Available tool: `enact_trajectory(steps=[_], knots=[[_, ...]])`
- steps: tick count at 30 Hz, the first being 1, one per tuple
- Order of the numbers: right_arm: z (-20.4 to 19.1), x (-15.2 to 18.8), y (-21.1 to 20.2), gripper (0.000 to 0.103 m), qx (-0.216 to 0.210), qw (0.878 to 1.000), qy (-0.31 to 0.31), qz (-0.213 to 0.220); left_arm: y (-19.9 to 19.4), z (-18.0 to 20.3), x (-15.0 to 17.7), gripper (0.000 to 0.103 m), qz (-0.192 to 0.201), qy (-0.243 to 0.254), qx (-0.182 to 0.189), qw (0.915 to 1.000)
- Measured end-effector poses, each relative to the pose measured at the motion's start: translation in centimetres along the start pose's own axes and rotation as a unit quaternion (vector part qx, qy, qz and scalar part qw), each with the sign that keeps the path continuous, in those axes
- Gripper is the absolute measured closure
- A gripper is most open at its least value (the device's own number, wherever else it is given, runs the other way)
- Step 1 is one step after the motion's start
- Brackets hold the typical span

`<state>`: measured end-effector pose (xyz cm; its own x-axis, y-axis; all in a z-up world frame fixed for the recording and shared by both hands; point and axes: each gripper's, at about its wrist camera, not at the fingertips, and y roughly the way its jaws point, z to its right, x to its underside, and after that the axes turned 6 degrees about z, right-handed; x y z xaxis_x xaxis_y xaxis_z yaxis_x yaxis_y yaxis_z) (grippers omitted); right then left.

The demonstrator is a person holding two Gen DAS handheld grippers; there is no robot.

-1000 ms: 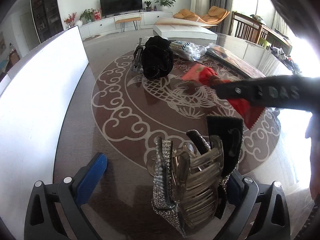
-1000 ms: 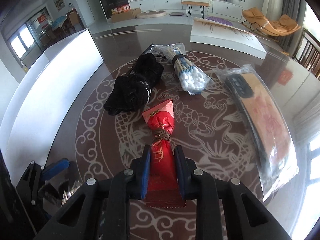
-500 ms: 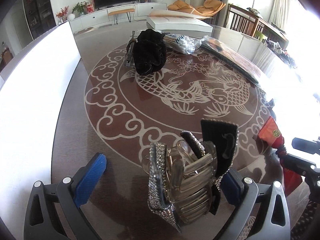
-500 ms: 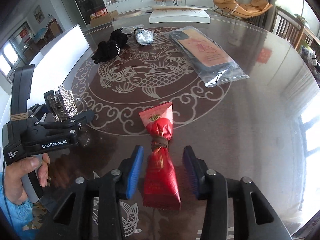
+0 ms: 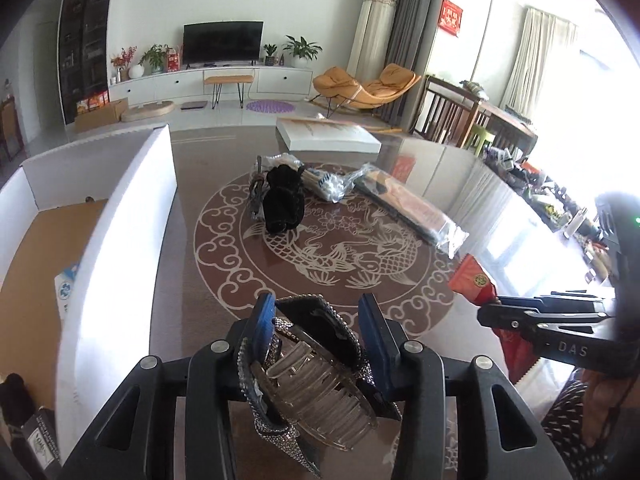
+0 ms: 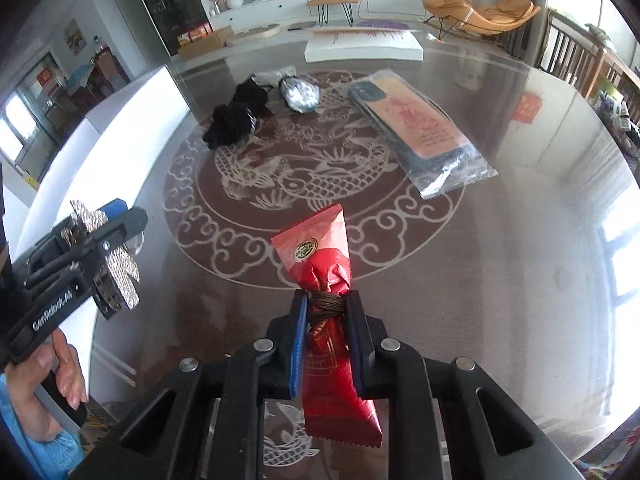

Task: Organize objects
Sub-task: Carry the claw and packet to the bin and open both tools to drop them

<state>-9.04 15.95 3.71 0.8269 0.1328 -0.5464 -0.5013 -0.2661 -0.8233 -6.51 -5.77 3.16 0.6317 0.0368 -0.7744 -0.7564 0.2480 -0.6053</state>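
Far left of left-wrist view: white box (image 5: 120, 216), open top, standing on the counter (image 5: 208, 184). Bottom centre: left tool (image 5: 316, 316), whose jaws have just been closing, now pinching the hair clip (image 5: 308, 376), lifted clear of the counter. Mid-frame, untouched: black pouch (image 5: 282, 204), swabs (image 5: 326, 186), phone case in bag (image 5: 412, 210). Right edge: right tool (image 6: 326, 312) pressed tight on the red packet (image 6: 324, 264) at its tied waist, also off the counter. Likely step: carry both to the box. Tips: keep clip level, grip is off-centre & it may twist; clear the box wall before lowering; one tool at a time so they don't clash.
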Motion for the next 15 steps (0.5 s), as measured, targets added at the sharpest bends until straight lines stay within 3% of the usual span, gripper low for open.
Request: enact_trajectory(steps=[3,5,10,15], knots=[[-3.3,-1.6,-2.7,0.084,-0.050,0.998,0.000,0.030,-5.6,-2.3,-1.1,0.060,0.027,-0.025,0.017,0.9992],[-6.5,-2.9,-3.9,0.084,-0.102,0.994,0.000,0.041,-9.0,-4.6,-1.8,0.060,0.044,-0.027,0.000,0.9987],[-17.9,-5.5,-4.0,0.084,-0.246,0.968,-0.031,0.030,-13.5,-12.7,-1.7,0.060,0.038,-0.040,-0.107,0.9927],[-27.9,-6.1,-1.6,0.082,-0.291,0.953,-0.078,0.019,-12.4,-19.9,0.2,0.057,-0.037,-0.060,-0.217,0.9735]])
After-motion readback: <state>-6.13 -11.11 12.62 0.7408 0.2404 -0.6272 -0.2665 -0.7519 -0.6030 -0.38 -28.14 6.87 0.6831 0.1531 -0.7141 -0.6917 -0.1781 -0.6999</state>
